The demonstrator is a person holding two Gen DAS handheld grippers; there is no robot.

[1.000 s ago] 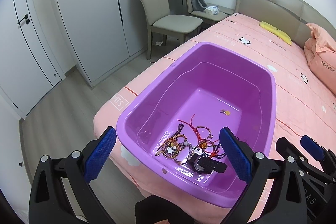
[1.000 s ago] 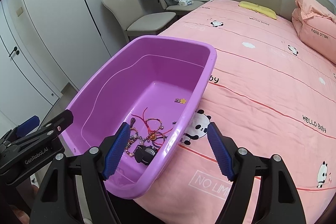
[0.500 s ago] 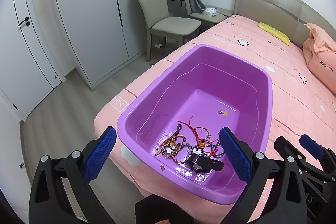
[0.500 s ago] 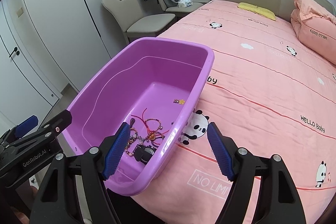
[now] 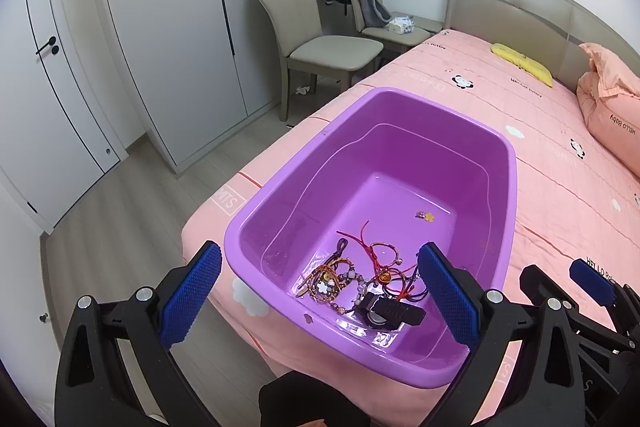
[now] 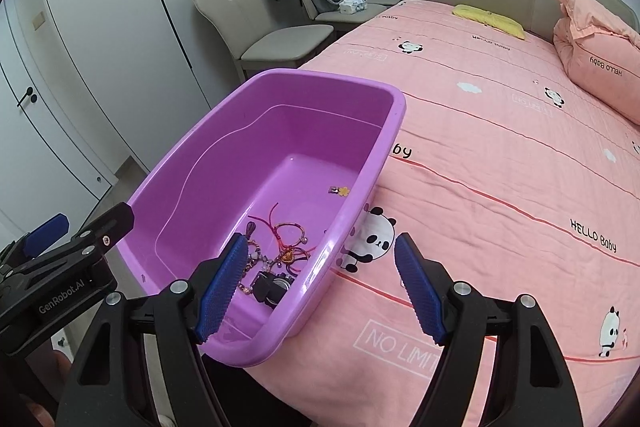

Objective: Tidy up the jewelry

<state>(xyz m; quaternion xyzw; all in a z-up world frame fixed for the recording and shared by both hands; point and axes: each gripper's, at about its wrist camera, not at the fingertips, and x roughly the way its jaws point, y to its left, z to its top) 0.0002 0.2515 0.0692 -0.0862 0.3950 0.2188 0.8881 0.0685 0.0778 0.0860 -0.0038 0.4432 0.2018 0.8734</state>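
Left gripper (image 5: 318, 301): jaws spread wide, holding nothing, above near end of purple tub (image 5: 276, 183). Right gripper (image 6: 320, 289): jaws wide apart, empty, straddling tub's right rim. Jewelry (image 5: 352, 273): tangled bracelets and red cords heaped at tub's near end beside black watch (image 5: 386, 311). Small gold charm (image 5: 426, 215) lying apart, farther in. Tub on pink bed (image 6: 500, 155).

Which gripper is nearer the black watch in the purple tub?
Left. The left gripper frames the black watch; the right gripper straddles the purple tub rim.
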